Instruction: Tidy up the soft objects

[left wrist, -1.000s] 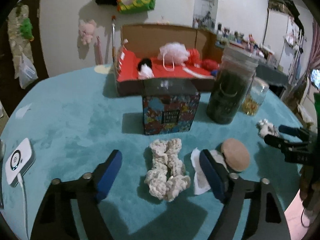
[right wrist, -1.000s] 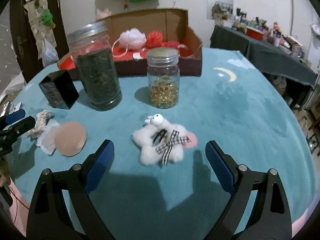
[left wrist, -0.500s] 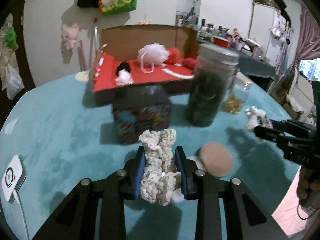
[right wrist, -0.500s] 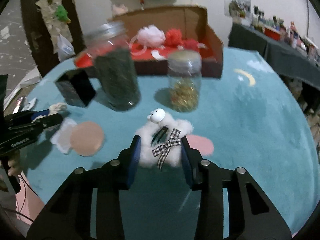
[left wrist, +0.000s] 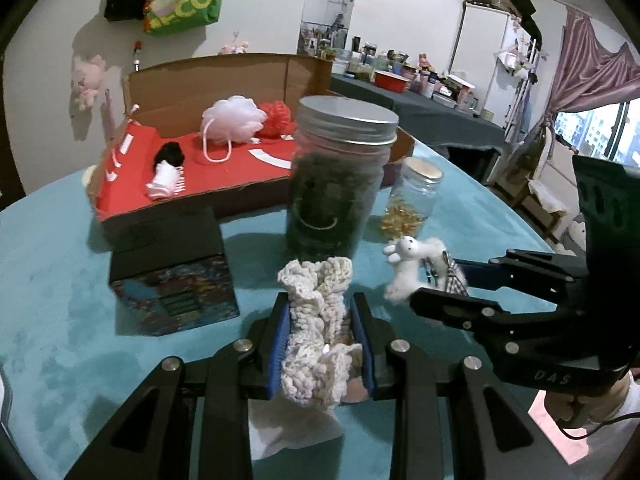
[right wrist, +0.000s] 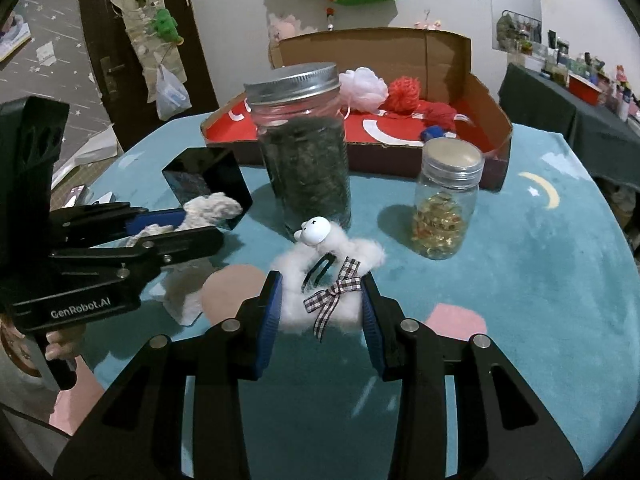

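A cream crocheted scrunchie (left wrist: 316, 320) is clamped between the blue pads of the left hand-held gripper (left wrist: 320, 344), lifted just above the teal table (left wrist: 60, 300). A fluffy white sheep toy (right wrist: 328, 280) with a checked bow is pinched in the right hand-held gripper (right wrist: 320, 312). Beyond both, a tall dark jar (right wrist: 304, 152) is seen, with a cardboard box (right wrist: 400, 48) holding pompoms behind it.
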`<state>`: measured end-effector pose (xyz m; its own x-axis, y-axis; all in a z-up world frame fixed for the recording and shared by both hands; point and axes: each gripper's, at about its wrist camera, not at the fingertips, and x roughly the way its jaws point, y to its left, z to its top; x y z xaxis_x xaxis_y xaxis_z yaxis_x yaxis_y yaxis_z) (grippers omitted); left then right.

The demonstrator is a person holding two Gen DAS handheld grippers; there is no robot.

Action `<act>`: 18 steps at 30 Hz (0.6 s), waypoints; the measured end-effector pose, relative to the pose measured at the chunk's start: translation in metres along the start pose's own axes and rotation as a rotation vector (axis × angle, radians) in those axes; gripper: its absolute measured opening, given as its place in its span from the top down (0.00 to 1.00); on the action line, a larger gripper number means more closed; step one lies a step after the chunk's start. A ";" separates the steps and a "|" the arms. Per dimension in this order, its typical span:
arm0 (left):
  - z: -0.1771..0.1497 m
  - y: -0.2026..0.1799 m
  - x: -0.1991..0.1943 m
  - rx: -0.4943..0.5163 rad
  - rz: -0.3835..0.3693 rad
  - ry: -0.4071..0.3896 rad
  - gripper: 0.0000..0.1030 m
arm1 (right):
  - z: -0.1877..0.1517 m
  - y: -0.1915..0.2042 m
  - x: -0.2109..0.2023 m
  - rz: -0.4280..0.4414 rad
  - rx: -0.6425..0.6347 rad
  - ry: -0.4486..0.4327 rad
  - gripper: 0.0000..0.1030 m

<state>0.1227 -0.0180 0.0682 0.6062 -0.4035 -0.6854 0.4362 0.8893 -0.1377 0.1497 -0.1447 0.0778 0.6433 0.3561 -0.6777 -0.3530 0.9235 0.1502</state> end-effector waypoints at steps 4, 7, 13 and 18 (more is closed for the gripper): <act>0.003 -0.002 0.006 -0.003 -0.011 0.009 0.69 | 0.001 -0.002 0.000 0.010 0.005 0.001 0.65; 0.003 -0.001 0.007 -0.010 -0.014 0.014 0.69 | 0.001 -0.004 0.001 0.013 0.007 0.002 0.65; -0.003 0.011 -0.002 -0.029 0.006 0.023 0.69 | 0.000 -0.010 0.001 0.017 0.029 0.007 0.65; -0.010 0.027 -0.013 -0.056 0.046 0.026 0.69 | -0.004 -0.019 -0.004 0.003 0.047 0.012 0.65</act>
<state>0.1201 0.0137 0.0665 0.6068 -0.3569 -0.7102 0.3697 0.9177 -0.1453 0.1508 -0.1640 0.0746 0.6339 0.3576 -0.6858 -0.3225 0.9281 0.1859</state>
